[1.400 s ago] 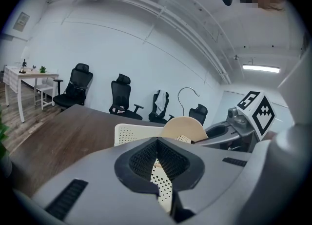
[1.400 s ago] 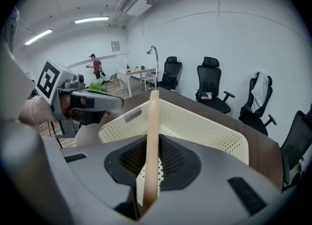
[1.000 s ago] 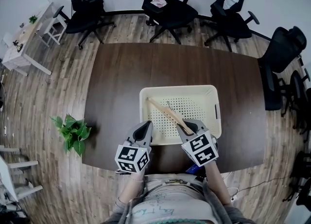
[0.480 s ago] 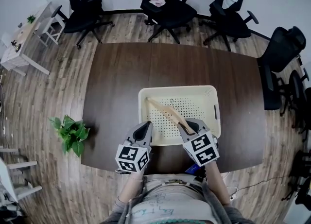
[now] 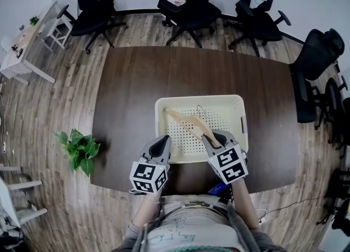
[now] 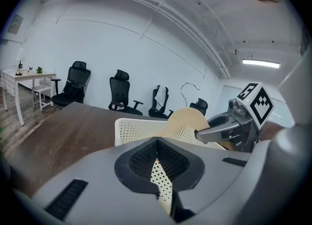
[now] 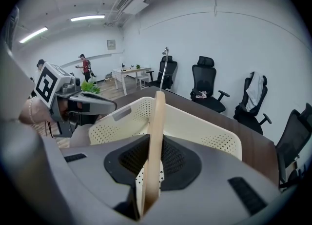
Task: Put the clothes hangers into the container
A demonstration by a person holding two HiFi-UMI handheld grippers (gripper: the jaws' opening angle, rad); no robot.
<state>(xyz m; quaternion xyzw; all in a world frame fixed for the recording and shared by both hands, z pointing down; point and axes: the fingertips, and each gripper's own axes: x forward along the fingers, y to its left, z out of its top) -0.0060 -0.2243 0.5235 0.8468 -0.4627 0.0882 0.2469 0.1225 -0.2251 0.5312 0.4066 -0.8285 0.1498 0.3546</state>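
Note:
A cream perforated basket (image 5: 199,99) stands on the dark wooden table (image 5: 136,92), near its front edge. My right gripper (image 5: 209,134) is shut on one end of a wooden clothes hanger (image 5: 186,122). The hanger slants out over the basket's inside, its metal hook (image 5: 199,109) pointing up. In the right gripper view the hanger (image 7: 155,136) runs edge-on between the jaws, above the basket (image 7: 195,124). My left gripper (image 5: 162,139) hovers at the basket's front left corner. Its jaws stand a narrow gap apart with nothing between them. From the left gripper view the hanger (image 6: 187,121) rises over the basket (image 6: 127,127).
Black office chairs (image 5: 188,5) ring the far and right sides of the table. A potted plant (image 5: 81,148) sits on the floor at the left, and a white desk (image 5: 27,40) stands at the far left. Two people (image 7: 84,65) stand far off.
The right gripper has drifted slightly right, and the hanger's hook now sits a little farther over the basket. The left gripper has kept still.

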